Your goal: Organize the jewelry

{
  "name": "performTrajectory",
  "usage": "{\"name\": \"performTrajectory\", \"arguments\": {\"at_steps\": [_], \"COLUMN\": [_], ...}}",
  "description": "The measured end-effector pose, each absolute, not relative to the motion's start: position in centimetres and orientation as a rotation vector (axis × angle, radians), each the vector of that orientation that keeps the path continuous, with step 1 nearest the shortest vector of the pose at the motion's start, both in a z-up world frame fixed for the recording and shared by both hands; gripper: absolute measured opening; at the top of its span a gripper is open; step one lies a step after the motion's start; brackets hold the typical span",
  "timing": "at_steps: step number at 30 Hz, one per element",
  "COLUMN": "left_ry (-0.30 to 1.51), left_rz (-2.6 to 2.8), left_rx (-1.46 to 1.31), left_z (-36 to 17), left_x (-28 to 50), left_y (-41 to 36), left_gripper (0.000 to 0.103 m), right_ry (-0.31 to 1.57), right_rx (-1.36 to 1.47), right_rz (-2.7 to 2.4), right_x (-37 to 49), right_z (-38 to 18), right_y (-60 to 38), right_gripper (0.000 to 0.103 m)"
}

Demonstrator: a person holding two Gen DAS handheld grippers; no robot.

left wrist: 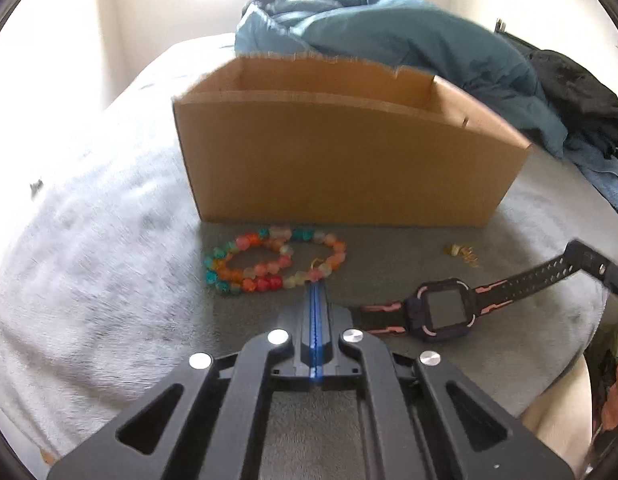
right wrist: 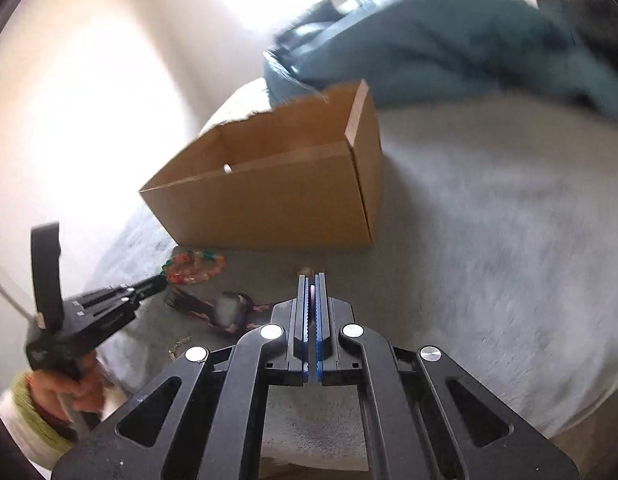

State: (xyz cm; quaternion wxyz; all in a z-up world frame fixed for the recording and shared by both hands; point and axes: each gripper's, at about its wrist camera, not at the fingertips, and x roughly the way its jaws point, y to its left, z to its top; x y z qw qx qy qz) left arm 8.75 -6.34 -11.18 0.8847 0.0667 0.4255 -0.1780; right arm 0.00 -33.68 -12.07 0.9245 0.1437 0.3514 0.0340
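Observation:
A bracelet of coloured beads (left wrist: 269,264) lies in a loop on the grey blanket in front of a cardboard box (left wrist: 341,168). My left gripper (left wrist: 317,286) is shut, its tips pinched at the bracelet's near rim. A dark watch with pink trim (left wrist: 445,310) sits to the right, its strap stretched straight toward my right gripper (left wrist: 581,258). In the right wrist view my right gripper (right wrist: 312,280) is shut on a thin pink strip of that strap. The blurred watch (right wrist: 229,312) lies to its left, and the left gripper (right wrist: 163,280) touches the beads (right wrist: 193,266).
A small gold piece (left wrist: 463,254) lies right of the bracelet. A thin gold chain (right wrist: 179,346) rests by the bed's edge. The open box (right wrist: 277,208) holds a small white thing (right wrist: 227,168). A blue duvet (left wrist: 389,32) and black bag (left wrist: 577,92) are piled behind.

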Motion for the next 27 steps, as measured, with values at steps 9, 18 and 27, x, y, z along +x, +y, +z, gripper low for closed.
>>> {"name": "performTrajectory", "arguments": {"at_steps": [9, 18, 27], "left_ry": [0.816, 1.066, 1.078], "left_rz": [-0.454, -0.577, -0.617], "left_rx": [0.040, -0.088, -0.071], "left_z": [-6.1, -12.4, -13.7], "left_x": [9.1, 9.9, 13.5], "left_y": [-5.2, -7.7, -12.3], "left_gripper": [0.000, 0.019, 0.035], "right_ry": [0.640, 0.765, 0.772], "right_rx": [0.186, 0.297, 0.370], "right_rz": [0.137, 0.043, 0.021], "right_x": [1.4, 0.6, 0.8], "right_z": [-6.4, -12.1, -14.3], "right_y": [-33.3, -36.6, -39.2], "right_gripper": [0.001, 0.001, 0.001]}}
